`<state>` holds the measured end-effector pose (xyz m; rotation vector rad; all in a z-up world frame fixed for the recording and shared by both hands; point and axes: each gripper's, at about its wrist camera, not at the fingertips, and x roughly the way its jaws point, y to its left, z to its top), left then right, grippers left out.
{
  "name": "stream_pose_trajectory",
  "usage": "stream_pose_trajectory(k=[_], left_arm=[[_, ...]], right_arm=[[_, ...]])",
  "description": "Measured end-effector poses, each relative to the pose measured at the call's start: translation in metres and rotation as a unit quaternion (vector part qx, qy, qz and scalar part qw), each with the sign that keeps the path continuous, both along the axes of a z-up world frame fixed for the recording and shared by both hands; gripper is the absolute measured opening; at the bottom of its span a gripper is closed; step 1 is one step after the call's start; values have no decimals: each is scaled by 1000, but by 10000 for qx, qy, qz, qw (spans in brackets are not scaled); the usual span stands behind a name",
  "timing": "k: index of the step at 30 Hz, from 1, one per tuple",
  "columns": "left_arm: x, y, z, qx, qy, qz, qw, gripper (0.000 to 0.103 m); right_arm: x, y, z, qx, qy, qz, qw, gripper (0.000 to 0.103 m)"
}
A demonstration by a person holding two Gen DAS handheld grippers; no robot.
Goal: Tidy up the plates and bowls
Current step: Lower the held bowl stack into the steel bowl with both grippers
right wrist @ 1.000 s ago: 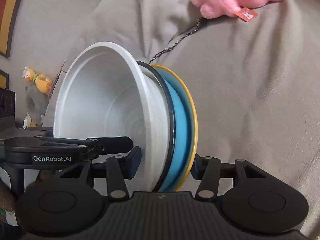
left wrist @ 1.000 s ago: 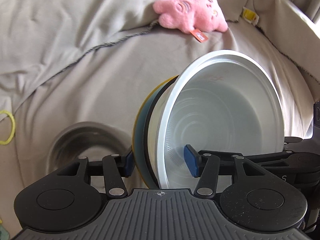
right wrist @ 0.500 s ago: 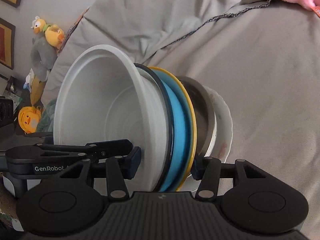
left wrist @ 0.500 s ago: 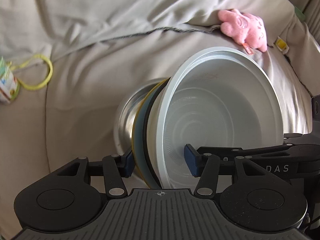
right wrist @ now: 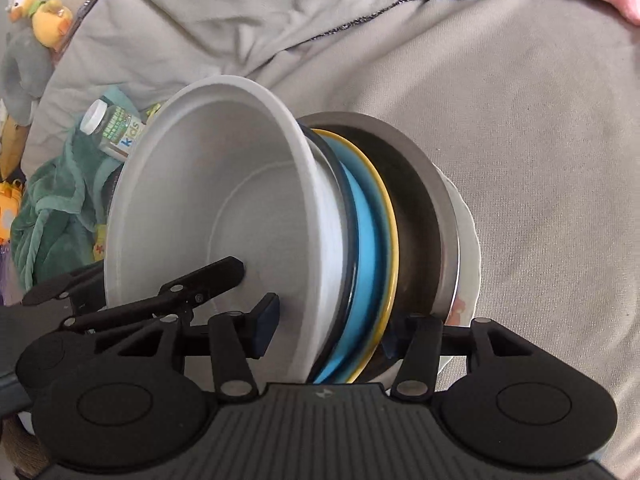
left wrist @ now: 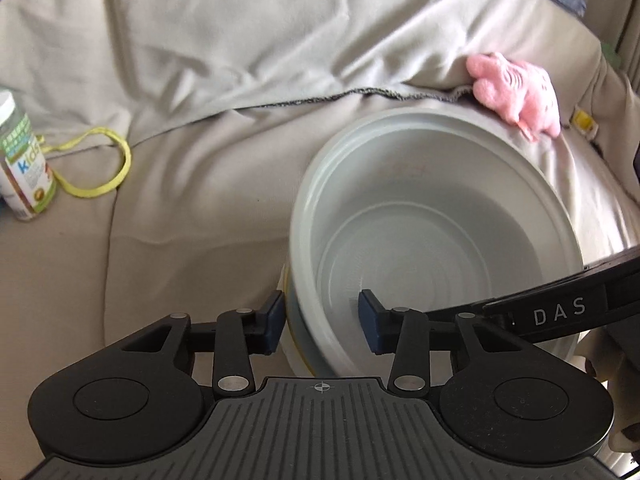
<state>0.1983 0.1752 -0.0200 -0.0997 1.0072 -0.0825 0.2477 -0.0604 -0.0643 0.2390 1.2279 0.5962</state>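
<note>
**Fingers: right clamped on the bowl-and-plate stack, left grip unclear**

Right fingers (right wrist: 266, 322) straddle the stack. One blue pad sits on the inside wall of the white bowl (right wrist: 200, 200), the other is tucked behind the yellow rim of the blue plate (right wrist: 368, 240). Right gripper (right wrist: 328, 332) is at a medium gap and pinches both pieces together. A thin dark-rimmed piece (right wrist: 344, 216) is sandwiched between bowl and plate; can't tell what it is.

Left gripper (left wrist: 322, 320) has just been closing, with the near wall of the white bowl (left wrist: 420, 220) between its jaws. Outer pad (left wrist: 274, 320) is right at a cream-yellow edge (left wrist: 286, 312) on the outside of the stack, inner pad is inside the bowl. That area is blurred, so I can't tell if the pads actually press.

Stack location:
- It stands on edge in the right wrist view, bowl mouth facing left.
- Back of the blue plate is against a steel bowl (right wrist: 420, 208).
- Steel bowl rests in a white plate (right wrist: 468, 232).
- All of it is on the beige sofa cover (left wrist: 200, 200).

Clutter on the cover:
- pink plush (left wrist: 516, 92), just past the bowl's far rim
- supplement bottle (left wrist: 24, 160) with a yellow loop (left wrist: 108, 168) beside it, well off to the left
- green cloth (right wrist: 52, 200)
- yellow-and-grey toy (right wrist: 40, 12)
</note>
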Motion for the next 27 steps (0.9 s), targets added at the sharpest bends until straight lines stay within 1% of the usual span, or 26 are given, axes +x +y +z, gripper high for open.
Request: stream_pose_trajectory(k=[4,8,12,14,15,16,17,18,19,20,21,24,27], left_arm=[[2,10,0,-231,-97,20,9997,35],[5,15,-1,-395,-92,30,9992,35],[7,21,-2,-532,-52,75,9985,26],[8,26,-3,-717,-12,81,9974,26],[9,30,-3,-879,5,81,9961,24],[10,36,-3,-1128,31,54,9936,20],[12,42,-4,-1362,113,57,9906,20],[12,48,-6,-1546,168,48,9878,22],[13,52,-7,-1727,187,17,9848,22],[13,56,-9,-1865,201,-3,9823,21],[13,58,-10,-1956,224,-18,9804,19],[11,58,-11,-2050,233,-53,9785,19],[8,53,-7,-2031,180,-120,9789,22]], right_arm=[[2,0,2,-131,73,41,9999,51],[1,1,8,-332,46,-47,9994,51],[6,8,13,-578,-24,-135,9982,51],[7,12,16,-705,-65,-165,9974,50],[8,14,18,-765,-76,-175,9969,50],[8,15,19,-812,-82,-187,9965,50],[7,15,20,-856,-94,-203,9961,50],[6,15,22,-913,-116,-231,9955,50],[5,15,24,-1002,-181,-261,9945,50],[4,17,29,-1090,-336,-275,9931,50],[2,16,35,-1160,-491,-285,9916,50],[0,9,49,-1096,-691,-354,9909,50],[-1,6,55,-1175,-797,-421,9890,50]])
